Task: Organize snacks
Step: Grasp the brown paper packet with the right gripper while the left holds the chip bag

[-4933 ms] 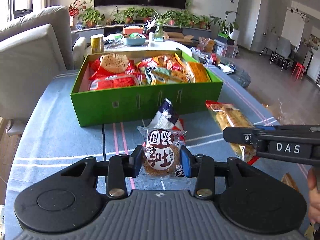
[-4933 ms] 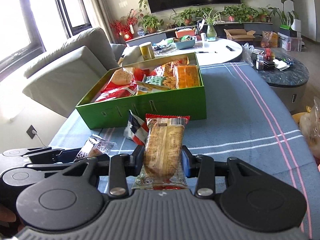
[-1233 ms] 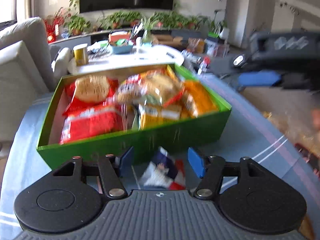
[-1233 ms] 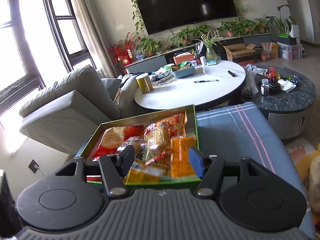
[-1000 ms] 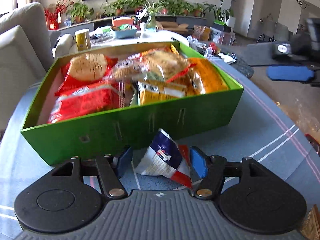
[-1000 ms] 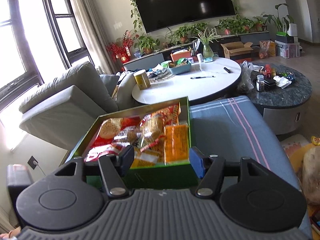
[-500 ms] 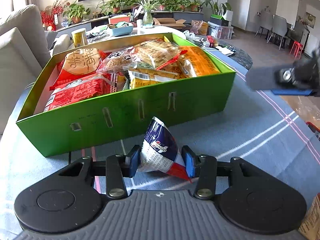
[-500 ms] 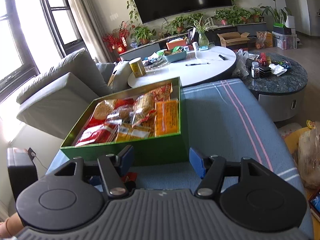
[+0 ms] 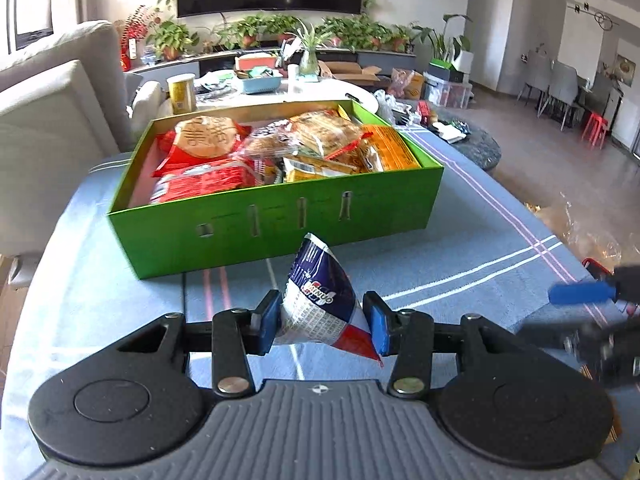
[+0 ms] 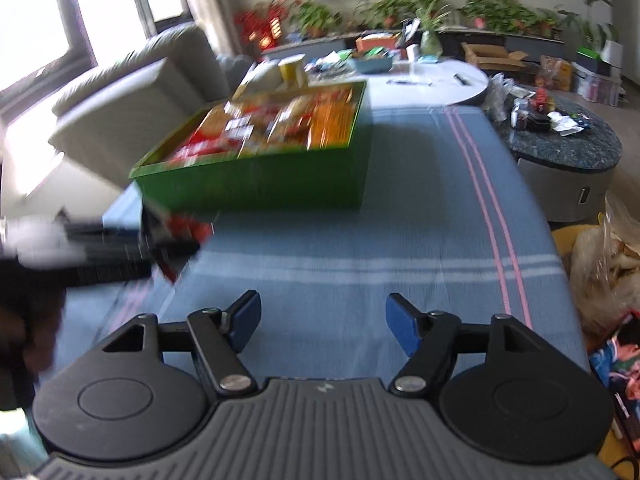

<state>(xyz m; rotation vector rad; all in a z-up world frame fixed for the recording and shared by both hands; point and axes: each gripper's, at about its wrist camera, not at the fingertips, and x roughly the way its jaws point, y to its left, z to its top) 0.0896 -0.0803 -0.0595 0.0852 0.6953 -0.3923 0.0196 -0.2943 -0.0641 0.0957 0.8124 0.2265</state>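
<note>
We are working at a big counter [image 9: 460, 248] with a blue striped cloth on it. A green box [image 9: 280, 216] is sitting on the cloth, and it is already holding lots of snacks in red, orange and yellow bags.

Our left gripper [image 9: 322, 322] is squeezing a small blue, white and red snack bag [image 9: 320, 300]. The jaws have just been closing, and now both blue pads are pressing on the sides of the bag. The bag is standing up between them, just in front of the box's near wall, and it is not in the box yet.

Our right gripper [image 10: 322, 320] is hanging over the bare cloth, off to the right of the box. Its jaws are standing wide apart and they are holding nothing. That view is blurry.

We think we are picking up the last loose snack. Next we are probably going to lift it over the green wall and find a free spot inside. We need to squeeze gently, because the bag looks puffy and soft.
</note>
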